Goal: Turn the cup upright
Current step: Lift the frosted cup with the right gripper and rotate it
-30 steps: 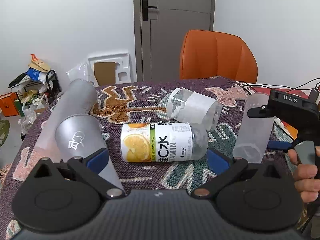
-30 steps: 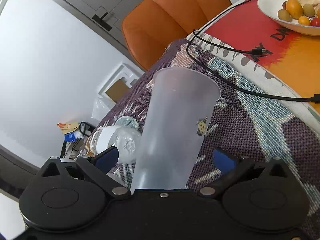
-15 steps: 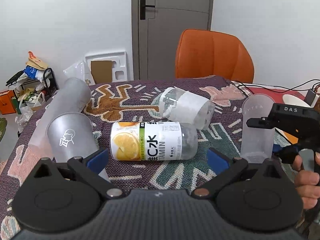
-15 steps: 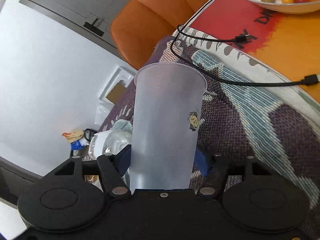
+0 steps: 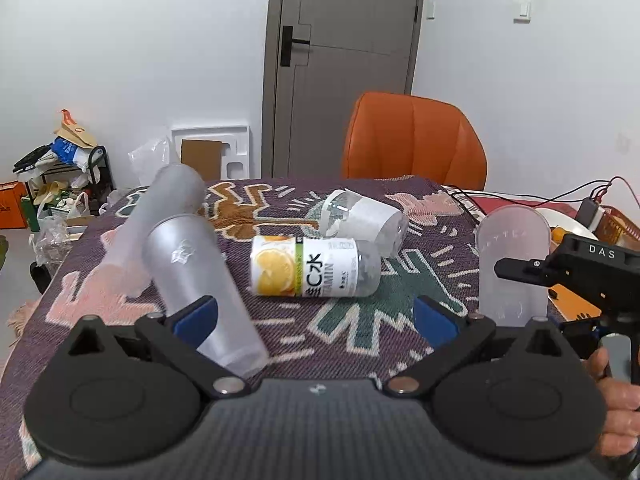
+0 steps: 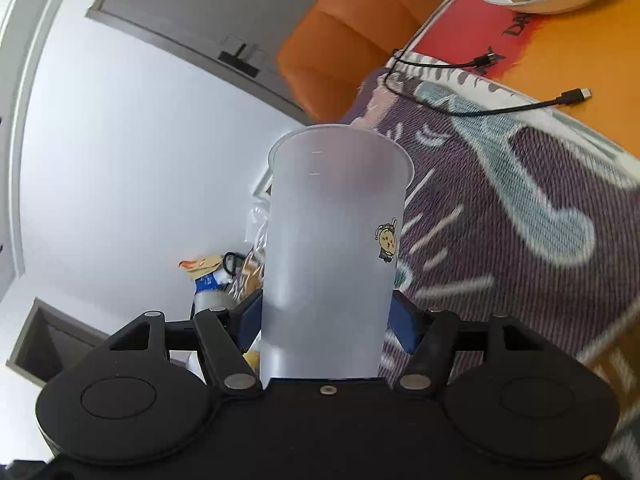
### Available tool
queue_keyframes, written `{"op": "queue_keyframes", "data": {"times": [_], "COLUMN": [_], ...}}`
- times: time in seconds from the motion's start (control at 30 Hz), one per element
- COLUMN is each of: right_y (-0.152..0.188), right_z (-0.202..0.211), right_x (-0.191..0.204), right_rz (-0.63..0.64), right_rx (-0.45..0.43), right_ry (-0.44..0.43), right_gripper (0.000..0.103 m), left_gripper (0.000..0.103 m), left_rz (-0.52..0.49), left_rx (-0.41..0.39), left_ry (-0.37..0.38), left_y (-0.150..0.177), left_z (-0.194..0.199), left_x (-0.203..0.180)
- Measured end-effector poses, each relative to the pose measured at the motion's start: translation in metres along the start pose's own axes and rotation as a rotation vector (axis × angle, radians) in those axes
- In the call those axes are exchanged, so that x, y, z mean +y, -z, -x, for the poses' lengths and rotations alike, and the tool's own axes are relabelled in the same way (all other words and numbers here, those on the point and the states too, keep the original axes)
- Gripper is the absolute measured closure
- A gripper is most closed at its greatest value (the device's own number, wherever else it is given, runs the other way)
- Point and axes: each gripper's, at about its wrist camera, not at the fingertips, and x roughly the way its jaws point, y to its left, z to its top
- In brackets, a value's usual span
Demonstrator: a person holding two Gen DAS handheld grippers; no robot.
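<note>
The right hand-held gripper (image 6: 326, 320) is clamping the frosted cup (image 6: 332, 256), seemingly righting it; next, setting it down. The left hand-held gripper (image 5: 316, 316) is hanging released.

The cup (image 6: 332, 256) is frosted, translucent plastic with a smooth matt wall and a small printed sticker. The right hand-held gripper (image 6: 326, 320) clamping it is matt black plastic with blue pads (image 6: 404, 328) and shiny metal pivot screws. Under the cup, the rug (image 6: 500, 208) on the desk is coarse woven cloth. Behind the cup, the chair (image 6: 352, 36) looks like smooth orange leather, and the bowl (image 6: 548, 2) is glossy white.
</note>
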Motion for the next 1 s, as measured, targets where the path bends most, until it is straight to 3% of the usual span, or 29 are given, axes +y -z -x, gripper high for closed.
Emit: {"op": "queue_keyframes", "data": {"times": [0.53,1.0], "right_y": [0.086,0.143], "right_z": [0.025,0.022], "right_x": [0.043,0.047], "right_rz": [0.058,-0.033], "right_rx": [0.129,0.221], "right_ry": [-0.095,-0.041], "right_gripper": [0.04,0.04], "left_gripper": [0.0,0.0], "left_rz": [0.065,0.147], "left_rx": [-0.071,-0.034], "left_ry": [-0.037,-0.089], "left_y": [0.04,0.085], "left_z": [0.081,0.106], "left_x": [0.057,0.092]}}
